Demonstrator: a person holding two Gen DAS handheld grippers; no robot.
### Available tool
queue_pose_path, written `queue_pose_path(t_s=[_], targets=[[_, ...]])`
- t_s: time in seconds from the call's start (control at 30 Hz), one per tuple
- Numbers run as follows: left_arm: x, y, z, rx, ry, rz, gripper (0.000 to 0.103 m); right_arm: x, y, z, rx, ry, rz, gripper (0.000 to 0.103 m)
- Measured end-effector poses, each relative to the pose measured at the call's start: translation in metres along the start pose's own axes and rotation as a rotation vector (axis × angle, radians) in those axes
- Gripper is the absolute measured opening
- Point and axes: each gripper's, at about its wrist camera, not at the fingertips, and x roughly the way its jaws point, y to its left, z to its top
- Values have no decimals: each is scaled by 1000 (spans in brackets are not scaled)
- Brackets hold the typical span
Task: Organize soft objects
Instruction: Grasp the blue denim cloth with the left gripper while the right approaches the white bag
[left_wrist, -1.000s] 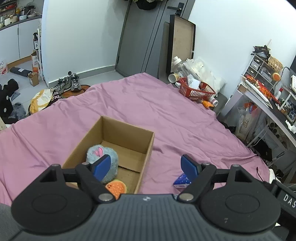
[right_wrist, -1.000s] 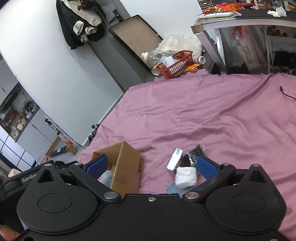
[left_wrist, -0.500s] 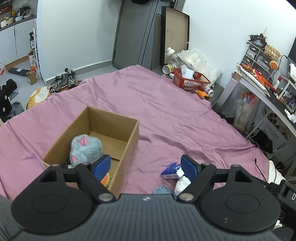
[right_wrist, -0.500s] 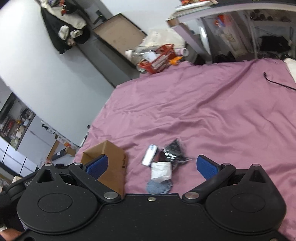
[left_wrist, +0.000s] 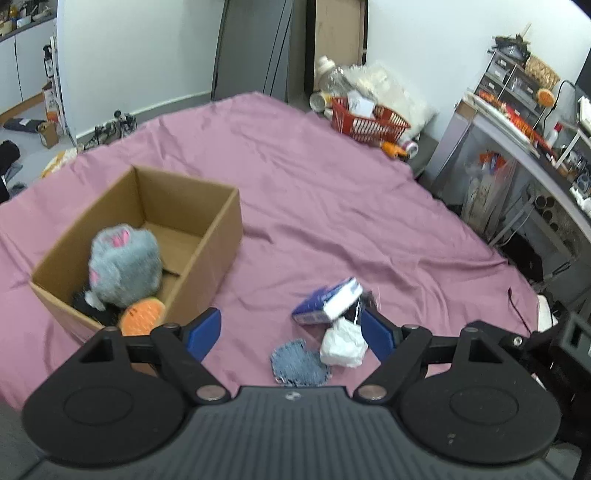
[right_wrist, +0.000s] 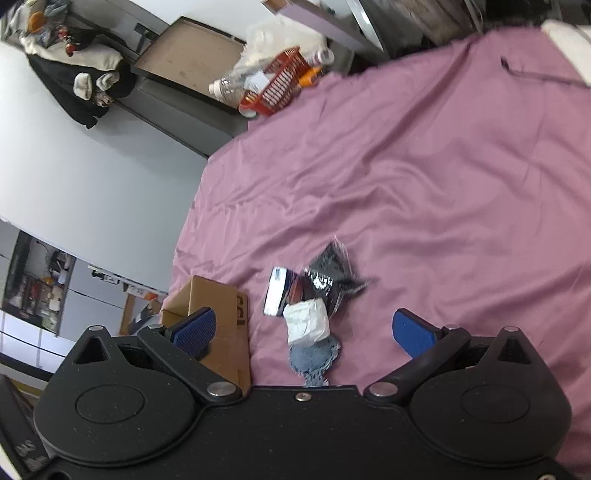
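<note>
Four loose items (left_wrist: 325, 328) clustered low and centre in the left wrist view, right of the box: blue-and-white packet (left_wrist: 328, 301), crumpled white wad (left_wrist: 343, 347) touching it below, round denim patch (left_wrist: 299, 363) nearest the camera, dark shiny wrapper (right_wrist: 327, 275) mostly tucked behind the packet. Probably the pieces left to sort, bunched close enough for either claw to reach without shifting far. Already stowed inside the cardboard box (left_wrist: 207, 254) at centre left: grey plush toy (left_wrist: 123, 264) with pink patches, orange soft piece (left_wrist: 142, 314) just beside it at the near corner, something dark underneath, too hidden to name. Box open at the top, far half bare, so room judged ample for the rest.

Left gripper (left_wrist: 291, 328) spread wide, nothing held, pile sitting low between the blue pads (left_wrist: 203, 328) without contact. Right gripper (right_wrist: 301, 332) likewise wide and empty, wad and patch framed between its pads. Both angled down toward the pile; next pick judged likely there, though which claw takes it cannot be told.

Only in the left view: box interior and its contents. Only in the right view: wrapper's full crinkled outline at centre, box seen merely as an outer wall (right_wrist: 221, 317) at lower left. Beyond, purple bedsheet (left_wrist: 332, 192) under everything, red basket (left_wrist: 365, 122) at upper right of the left view.
</note>
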Motion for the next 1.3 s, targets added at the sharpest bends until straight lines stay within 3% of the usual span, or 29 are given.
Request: queue_pose_path(t_s=[0.3,0.57,1.1,1.3], targets=[[34,5,-19,-71,70,7,81,27,-4,-4,78,63,16,101],[66,13,-33,-120,145,9,78,50,-10,-1,97,90,-49,74],[114,18,-44,-103,221,-18,62,92,5,-1,51,151,-112,70],[122,14,-39,-83,222,-32,62,105,5,2,54,177,-118,53]])
